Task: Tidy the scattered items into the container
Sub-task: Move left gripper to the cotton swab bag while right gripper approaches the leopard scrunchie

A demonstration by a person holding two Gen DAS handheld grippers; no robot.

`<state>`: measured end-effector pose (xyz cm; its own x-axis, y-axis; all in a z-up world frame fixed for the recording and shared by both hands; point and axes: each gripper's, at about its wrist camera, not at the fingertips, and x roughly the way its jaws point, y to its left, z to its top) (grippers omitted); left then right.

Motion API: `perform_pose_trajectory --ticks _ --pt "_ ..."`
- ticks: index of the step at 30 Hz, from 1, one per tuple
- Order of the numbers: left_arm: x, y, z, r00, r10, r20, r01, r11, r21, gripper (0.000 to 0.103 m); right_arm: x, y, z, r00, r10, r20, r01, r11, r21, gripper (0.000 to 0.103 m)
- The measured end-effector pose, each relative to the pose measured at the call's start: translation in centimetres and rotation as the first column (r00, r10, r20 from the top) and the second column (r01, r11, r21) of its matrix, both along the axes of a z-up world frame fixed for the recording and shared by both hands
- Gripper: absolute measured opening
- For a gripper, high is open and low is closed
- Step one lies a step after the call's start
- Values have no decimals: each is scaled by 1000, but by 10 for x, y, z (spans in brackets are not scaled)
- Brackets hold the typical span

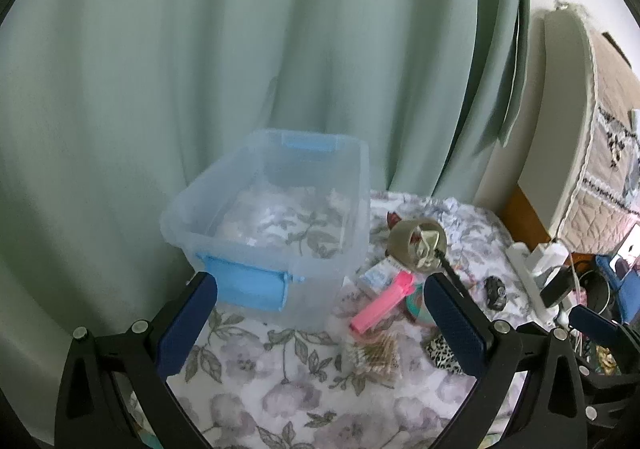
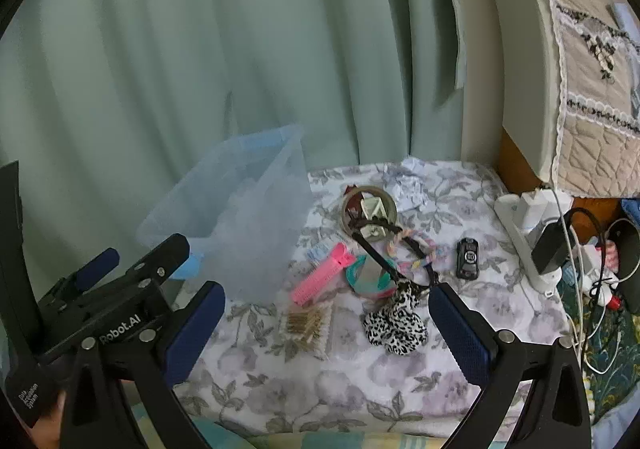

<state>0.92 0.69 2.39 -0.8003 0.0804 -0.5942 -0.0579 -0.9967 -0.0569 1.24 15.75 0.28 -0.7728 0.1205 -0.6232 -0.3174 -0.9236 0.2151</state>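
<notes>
Right claw (image 2: 326,323): my jaws wide apart, empty
Container (image 2: 240,217): clear bin, left of clutter
Leopard-print scrunchie (image 2: 396,323): between my jaws

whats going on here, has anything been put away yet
A person holds a hand-held gripper in each hand over a flowered cloth. Both the left hand-held gripper and right hand-held gripper are open and empty. The clear bin looks empty; the pink clip, tape roll and leopard scrunchie lie beside it.
</notes>
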Motion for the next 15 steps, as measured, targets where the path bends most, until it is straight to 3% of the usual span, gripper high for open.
perform_pose_trajectory --ticks 7,15 --pt "-23 16 -54 977 -101 186 92 994 55 103 -5 29 -42 989 -64 131 70 997 -45 103" --pt "-35 41 -95 943 -177 282 166 984 60 103 -6 56 -82 973 -83 216 113 984 -134 103"
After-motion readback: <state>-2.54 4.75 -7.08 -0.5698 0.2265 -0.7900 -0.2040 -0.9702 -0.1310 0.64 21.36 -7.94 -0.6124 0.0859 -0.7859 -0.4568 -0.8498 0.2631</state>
